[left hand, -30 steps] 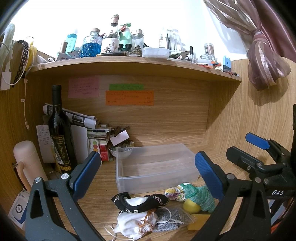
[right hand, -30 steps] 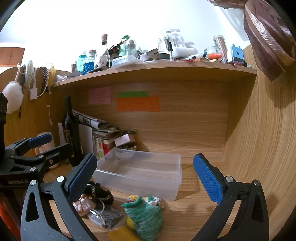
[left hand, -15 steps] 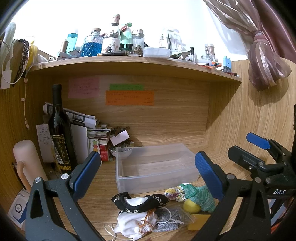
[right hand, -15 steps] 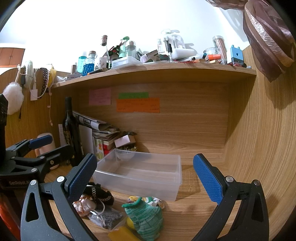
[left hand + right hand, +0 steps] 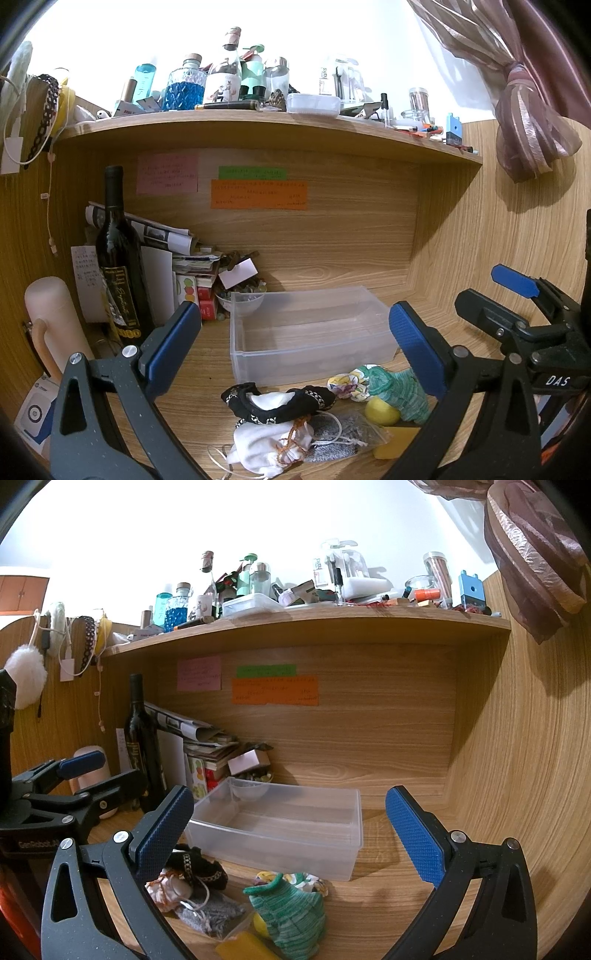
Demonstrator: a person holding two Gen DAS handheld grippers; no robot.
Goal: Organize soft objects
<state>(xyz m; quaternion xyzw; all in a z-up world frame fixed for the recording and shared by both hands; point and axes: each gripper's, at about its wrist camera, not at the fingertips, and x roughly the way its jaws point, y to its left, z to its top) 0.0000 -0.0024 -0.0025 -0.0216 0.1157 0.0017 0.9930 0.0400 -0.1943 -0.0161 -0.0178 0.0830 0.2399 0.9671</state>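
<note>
A clear plastic bin [image 5: 306, 328] [image 5: 280, 823] stands empty on the wooden desk. In front of it lies a heap of soft things: a black trimmed pouch [image 5: 277, 400] [image 5: 201, 869], a white drawstring bag [image 5: 269, 443], a grey pouch in plastic [image 5: 343, 435] [image 5: 210, 912], a green knitted piece [image 5: 399, 387] [image 5: 291, 912], a floral cloth [image 5: 347, 380], a yellow ball [image 5: 382, 410] and a yellow sponge [image 5: 247, 947]. My left gripper [image 5: 295, 347] is open and empty above the heap. My right gripper [image 5: 288, 830] is open and empty, to the right of the left one.
A dark wine bottle [image 5: 118, 266] [image 5: 142, 746], stacked papers and boxes [image 5: 184, 258] and a small bowl [image 5: 243, 299] fill the back left corner. A pink cylinder [image 5: 51, 325] stands at far left. The shelf above [image 5: 258, 122] carries several bottles. Wooden walls close the back and right.
</note>
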